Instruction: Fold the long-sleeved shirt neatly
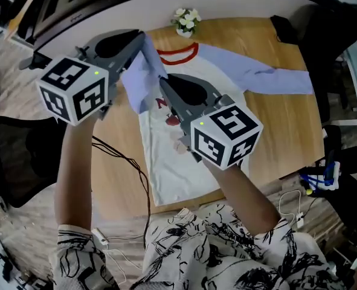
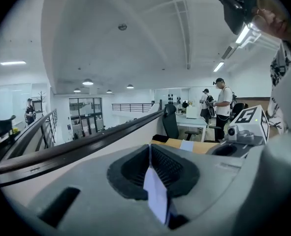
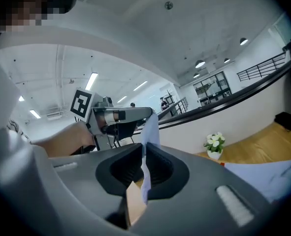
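The long-sleeved shirt [image 1: 172, 156] lies on the wooden desk [image 1: 287, 132] with its white body toward the person. Its flat sleeve [image 1: 257, 71] stretches out to the right in the head view, and a pot of white flowers [image 1: 186, 22] stands just beyond the collar. The raised sleeve [image 1: 143, 80], pale blue, hangs above the desk between both tools. The left tongs [image 1: 143, 40] are clenched on its fabric at the upper left, and the right tongs [image 1: 164, 80] are clenched on it just beside, lower, over the chest.

The right tool [image 1: 165, 81] hides most of the shirt's [image 1: 166, 162] chest print [image 1: 173, 120]; the left forearm [image 1: 75, 168] covers part of the desk's [image 1: 275, 125] left edge.
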Motion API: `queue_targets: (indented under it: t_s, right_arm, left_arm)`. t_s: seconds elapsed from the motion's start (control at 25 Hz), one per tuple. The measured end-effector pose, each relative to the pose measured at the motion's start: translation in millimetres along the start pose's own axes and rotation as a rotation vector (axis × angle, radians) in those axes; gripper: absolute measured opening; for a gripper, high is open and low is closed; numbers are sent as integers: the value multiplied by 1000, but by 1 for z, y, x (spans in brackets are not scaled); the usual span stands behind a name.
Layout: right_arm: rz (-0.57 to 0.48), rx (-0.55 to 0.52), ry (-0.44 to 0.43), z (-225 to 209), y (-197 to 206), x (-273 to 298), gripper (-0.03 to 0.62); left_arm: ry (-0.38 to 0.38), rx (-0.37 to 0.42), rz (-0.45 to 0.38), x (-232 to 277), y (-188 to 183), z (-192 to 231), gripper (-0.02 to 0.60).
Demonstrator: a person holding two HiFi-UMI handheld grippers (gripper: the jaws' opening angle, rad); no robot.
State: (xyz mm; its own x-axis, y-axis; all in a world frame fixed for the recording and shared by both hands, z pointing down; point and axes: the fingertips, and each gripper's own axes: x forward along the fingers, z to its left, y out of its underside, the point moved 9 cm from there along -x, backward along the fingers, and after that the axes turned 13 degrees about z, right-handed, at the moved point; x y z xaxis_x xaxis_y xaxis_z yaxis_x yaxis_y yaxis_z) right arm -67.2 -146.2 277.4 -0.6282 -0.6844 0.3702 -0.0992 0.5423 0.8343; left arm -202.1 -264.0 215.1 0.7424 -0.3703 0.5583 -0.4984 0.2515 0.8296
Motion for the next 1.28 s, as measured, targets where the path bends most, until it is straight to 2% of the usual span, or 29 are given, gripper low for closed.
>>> queue_targets:
  t_s: [0.16,0.32,0.48,0.64,0.88,1.0,1.16,1.28]
  right_arm:
    - [-7,65,50,-70,4,-39,34]
    - [19,114,107,-133,22,-61,34]
    - [79,173,164,-188,61,-67,34]
    - [175,260,211,-235,106,-61,35]
    - [292,453,274,-296,165,-49,38]
    - [338,498,291,-316,185,-45,38]
    - [375,531,304,-332,198,-39,41]
    - [380,564,298,-338,205,-39,56]
  left_arm:
    - [51,47,61,72,-35,-25,22]
    - [110,86,154,149,-48,-43,23]
    - [152,132,280,229,-39,-63,25]
    - [168,190,461,308,-13,-84,25]
    - [244,140,648,404,35,-96,25]
    - [272,125,710,439,55,-100,25]
    - [298,103,743,470,75,-100,25]
    - [333,47,735,484,82,-104,29]
